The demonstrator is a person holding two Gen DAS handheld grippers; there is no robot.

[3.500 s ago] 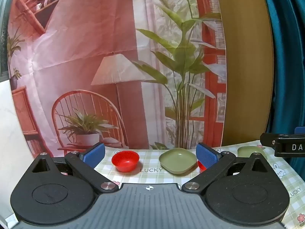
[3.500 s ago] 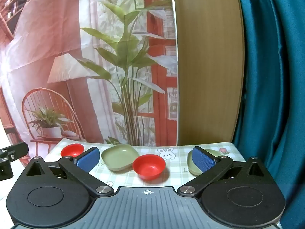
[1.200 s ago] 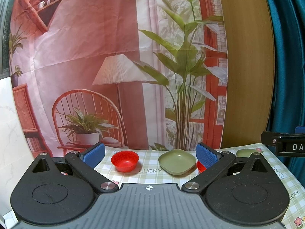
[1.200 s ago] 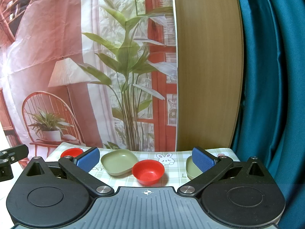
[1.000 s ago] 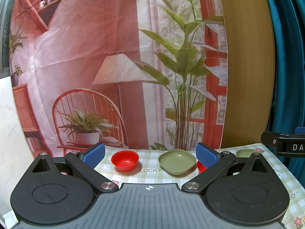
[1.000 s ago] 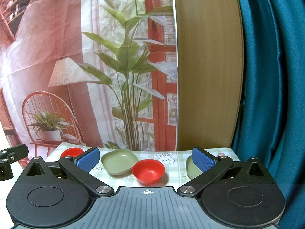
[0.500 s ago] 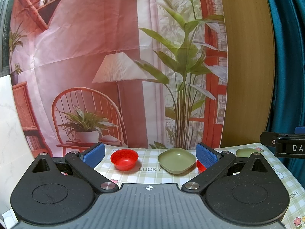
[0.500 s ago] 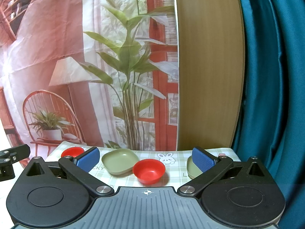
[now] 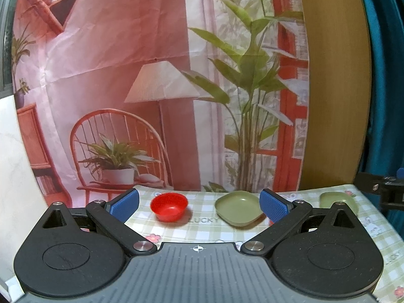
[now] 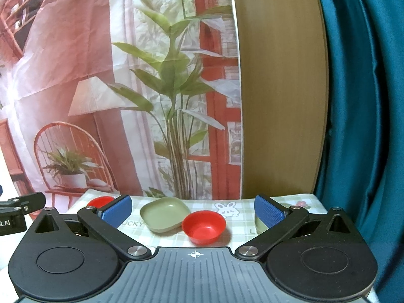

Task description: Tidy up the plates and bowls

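1. Both grippers had their blue pads spread wide and held nothing: the left gripper (image 9: 199, 205) and the right gripper (image 10: 193, 208) hung short of the table (image 9: 202, 232), touching no dish.
2. Four dishes sat singly on the checked cloth, none stacked, so by my judgement sorting had not begun.
3. From the left, a red bowl (image 9: 169, 206) lay between the pads, a green plate (image 9: 238, 212) next to it, well apart.
4. From the right, a second red bowl (image 10: 204, 226) sat just beside that plate (image 10: 164, 214), seemingly touching its rim.
5. A second green plate (image 10: 258, 223) lay far right, half hidden by a pad.
6. Left to do, I judged: pair the bowls, pair the plates.
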